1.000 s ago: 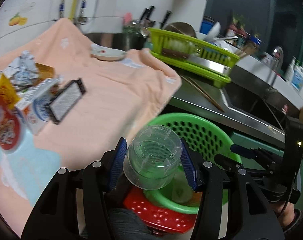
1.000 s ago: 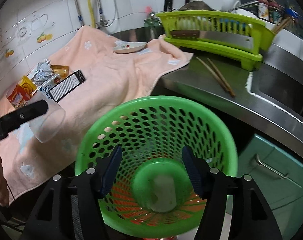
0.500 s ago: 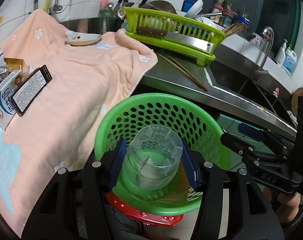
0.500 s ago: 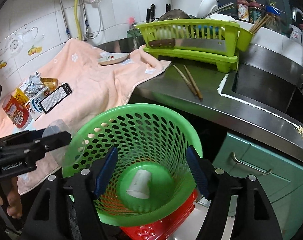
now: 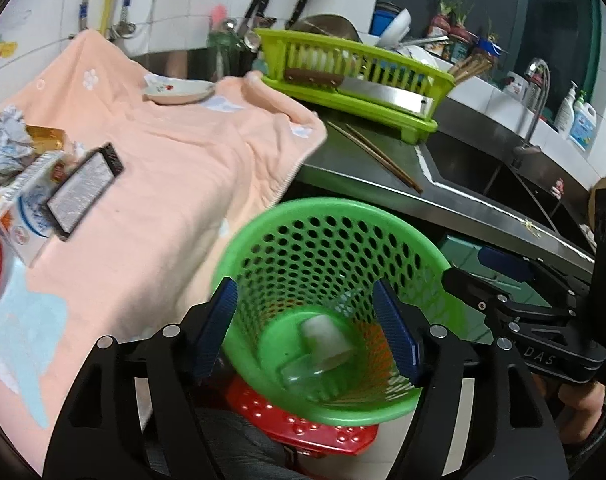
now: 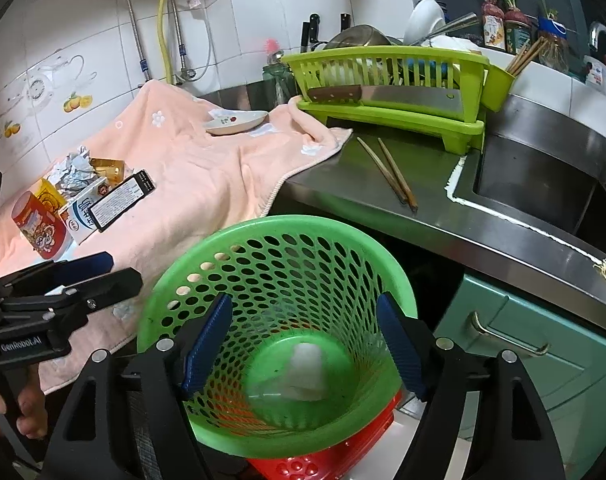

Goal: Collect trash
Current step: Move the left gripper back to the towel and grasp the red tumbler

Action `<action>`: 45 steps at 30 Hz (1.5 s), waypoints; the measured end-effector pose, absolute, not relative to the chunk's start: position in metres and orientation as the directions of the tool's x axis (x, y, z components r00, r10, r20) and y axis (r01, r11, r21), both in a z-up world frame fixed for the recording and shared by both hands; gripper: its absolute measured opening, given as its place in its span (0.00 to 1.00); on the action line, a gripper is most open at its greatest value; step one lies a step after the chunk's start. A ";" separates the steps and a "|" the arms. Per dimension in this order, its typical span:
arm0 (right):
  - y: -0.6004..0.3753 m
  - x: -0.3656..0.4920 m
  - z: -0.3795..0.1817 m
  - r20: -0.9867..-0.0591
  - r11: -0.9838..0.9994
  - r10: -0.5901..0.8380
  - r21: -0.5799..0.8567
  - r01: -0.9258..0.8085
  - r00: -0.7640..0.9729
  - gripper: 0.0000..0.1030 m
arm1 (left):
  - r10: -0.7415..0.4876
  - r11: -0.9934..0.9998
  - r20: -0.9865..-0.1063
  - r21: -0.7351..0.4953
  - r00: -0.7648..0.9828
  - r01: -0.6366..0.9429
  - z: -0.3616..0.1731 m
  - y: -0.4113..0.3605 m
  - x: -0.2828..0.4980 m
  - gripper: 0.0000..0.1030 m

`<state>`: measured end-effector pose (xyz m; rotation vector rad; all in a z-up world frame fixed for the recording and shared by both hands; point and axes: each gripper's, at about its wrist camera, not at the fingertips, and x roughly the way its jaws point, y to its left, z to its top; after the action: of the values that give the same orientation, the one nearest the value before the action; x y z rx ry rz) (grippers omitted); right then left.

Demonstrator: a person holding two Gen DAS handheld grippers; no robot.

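A green perforated waste basket (image 5: 323,224) (image 6: 275,236) stands on a red stool below the counter edge. A clear plastic cup (image 5: 303,376) (image 6: 271,388) lies in its bottom beside a white paper cup (image 5: 327,336) (image 6: 307,364). My left gripper (image 5: 307,328) is open and empty above the basket mouth; it also shows in the right wrist view (image 6: 83,276). My right gripper (image 6: 303,344) is open and empty over the basket. More trash lies on the peach towel: a crumpled foil wrapper (image 5: 5,140), a milk carton (image 5: 27,208), a black packet (image 5: 83,192), a red cup (image 6: 39,232).
A small dish (image 5: 179,94) sits on the peach towel (image 5: 175,168). A green dish rack (image 5: 355,76) with a cleaver, chopsticks (image 5: 375,156) and a sink (image 6: 543,184) are on the steel counter. A green cabinet drawer (image 6: 523,360) is at right.
My left gripper opened and let go of the clear cup, which dropped into the green basket. The right gripper stayed open over the basket.
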<state>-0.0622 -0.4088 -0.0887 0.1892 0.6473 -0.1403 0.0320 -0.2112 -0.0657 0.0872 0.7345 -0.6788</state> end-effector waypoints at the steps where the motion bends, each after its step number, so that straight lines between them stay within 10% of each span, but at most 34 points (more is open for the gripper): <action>1: -0.407 -0.061 -0.088 -0.609 0.974 -0.069 0.130 0.184 0.790 0.70 | -0.527 0.798 -0.632 -0.138 0.568 0.586 -0.061 -0.205 0.032 0.68; 26: -0.329 -0.004 -0.066 -0.588 0.992 0.092 0.120 -0.026 0.804 0.71 | 0.039 0.997 -0.477 -0.034 0.878 -0.063 -0.011 0.000 0.075 0.82; 45: -0.275 0.038 -0.058 -0.591 0.979 0.201 0.139 -0.147 0.781 0.71 | 0.034 0.999 -0.478 -0.001 0.878 -0.040 -0.023 0.005 0.132 0.77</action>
<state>0.0376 -0.2745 -0.0580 0.0867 0.6471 0.1885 0.1321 0.0051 -0.0230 -0.0113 0.4986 0.0386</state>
